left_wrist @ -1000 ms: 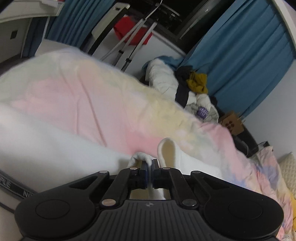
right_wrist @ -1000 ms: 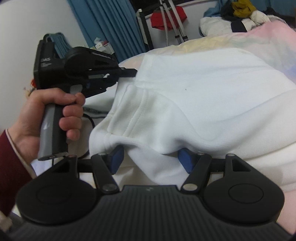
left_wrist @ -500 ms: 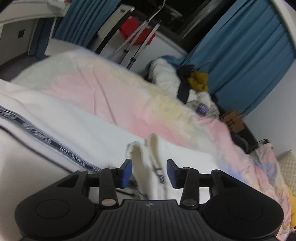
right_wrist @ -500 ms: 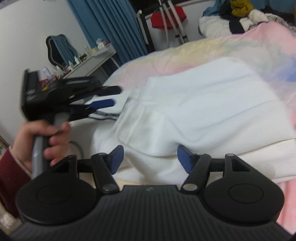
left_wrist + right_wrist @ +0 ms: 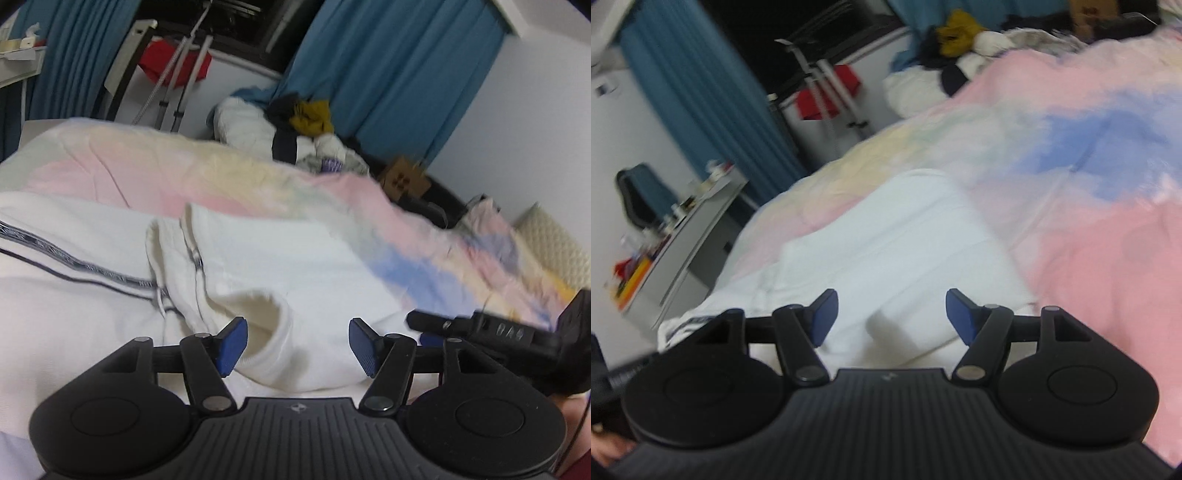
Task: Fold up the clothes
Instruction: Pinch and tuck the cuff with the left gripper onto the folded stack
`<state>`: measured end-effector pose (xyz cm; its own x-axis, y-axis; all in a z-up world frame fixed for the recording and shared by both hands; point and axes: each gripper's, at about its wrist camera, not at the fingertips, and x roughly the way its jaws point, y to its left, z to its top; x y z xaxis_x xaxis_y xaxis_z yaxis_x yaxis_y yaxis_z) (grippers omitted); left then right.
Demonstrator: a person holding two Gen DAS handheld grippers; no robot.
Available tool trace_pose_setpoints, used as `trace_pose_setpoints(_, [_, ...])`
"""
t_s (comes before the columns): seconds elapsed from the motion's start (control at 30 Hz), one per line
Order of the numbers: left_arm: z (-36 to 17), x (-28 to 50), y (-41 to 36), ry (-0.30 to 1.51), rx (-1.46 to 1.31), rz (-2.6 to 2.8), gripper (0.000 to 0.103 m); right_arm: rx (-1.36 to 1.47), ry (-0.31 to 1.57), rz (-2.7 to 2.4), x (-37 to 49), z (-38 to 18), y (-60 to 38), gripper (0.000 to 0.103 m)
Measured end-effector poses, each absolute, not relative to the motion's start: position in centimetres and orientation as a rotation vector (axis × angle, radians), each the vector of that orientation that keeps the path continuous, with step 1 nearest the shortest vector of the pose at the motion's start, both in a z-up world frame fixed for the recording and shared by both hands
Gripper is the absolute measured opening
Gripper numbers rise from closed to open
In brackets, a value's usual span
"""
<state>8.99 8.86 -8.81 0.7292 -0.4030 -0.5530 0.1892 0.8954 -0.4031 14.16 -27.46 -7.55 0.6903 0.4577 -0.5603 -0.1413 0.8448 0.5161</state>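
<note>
Your left gripper (image 5: 293, 341) and right gripper (image 5: 888, 317) both gape wide, holding nothing. The white garment (image 5: 280, 266) lies partly folded on the pastel bedspread (image 5: 369, 206), its sleeve opening (image 5: 264, 314) just ahead of your left fingers. Blur hides the layering, probably 2 layers; pinch only 1 and the fold could drag apart.
</note>
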Motion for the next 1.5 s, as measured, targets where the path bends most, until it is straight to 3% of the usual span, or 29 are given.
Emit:
trace_pose_setpoints(0.1, [-10.3,10.1,7.6,0.712,-0.293,-0.33,0.055,0.486,0.764,0.335,14.7,-8.4,-27.6,0.068])
trace_pose_setpoints(0.17, [-11.2,10.9,7.0,0.726,-0.272,-0.32,0.037,0.477,0.768,0.329,14.9,-8.7,-27.5,0.068])
trace_pose_setpoints(0.2, [-11.4,11.2,6.9,0.72,-0.266,-0.314,0.033,0.47,0.768,0.326,15.0,-8.8,-27.4,0.068])
trace_pose_setpoints(0.27, [-11.4,11.4,7.0,0.696,-0.254,-0.296,0.006,0.46,0.768,0.324,15.2,-8.9,-27.2,0.068])
trace_pose_setpoints(0.5, [-8.5,8.7,8.7,0.636,-0.266,-0.322,0.005,0.443,0.664,0.374,14.6,-7.7,-27.2,0.068])
trace_pose_setpoints(0.67, [-9.9,8.6,8.9,0.767,-0.236,-0.28,0.005,0.407,0.563,0.435,13.9,-6.3,-26.7,0.068])
trace_pose_setpoints(0.8, [-11.9,9.3,8.6,0.839,-0.225,-0.267,0.005,0.399,0.605,0.438,14.8,-7.3,-26.1,0.068])
trace_pose_setpoints(1.0, [-10.6,8.7,9.4,0.785,-0.297,-0.306,0.007,0.516,0.661,0.349,15.7,-8.8,-28.5,0.068])
trace_pose_setpoints(1.17, [-9.8,8.3,9.9,0.758,-0.36,-0.33,0.032,0.599,0.678,0.283,16.2,-9.4,-30.1,0.068])
trace_pose_setpoints(1.23, [-9.9,8.6,9.7,0.757,-0.379,-0.344,0.037,0.613,0.677,0.268,16.5,-9.6,-30.4,0.068])
trace_pose_setpoints(1.33, [-10.9,9.3,9.7,0.788,-0.387,-0.313,0.036,0.568,0.662,0.287,16.8,-9.6,-29.6,0.068])
trace_pose_setpoints(1.43, [-12.2,9.9,10.0,0.828,-0.403,-0.266,0.023,0.411,0.619,0.319,16.6,-9.1,-27.2,0.068])
trace_pose_setpoints(1.5, [-12.8,10.3,10.4,0.848,-0.431,-0.255,0.023,0.32,0.609,0.326,16.6,-9.4,-25.6,0.067])
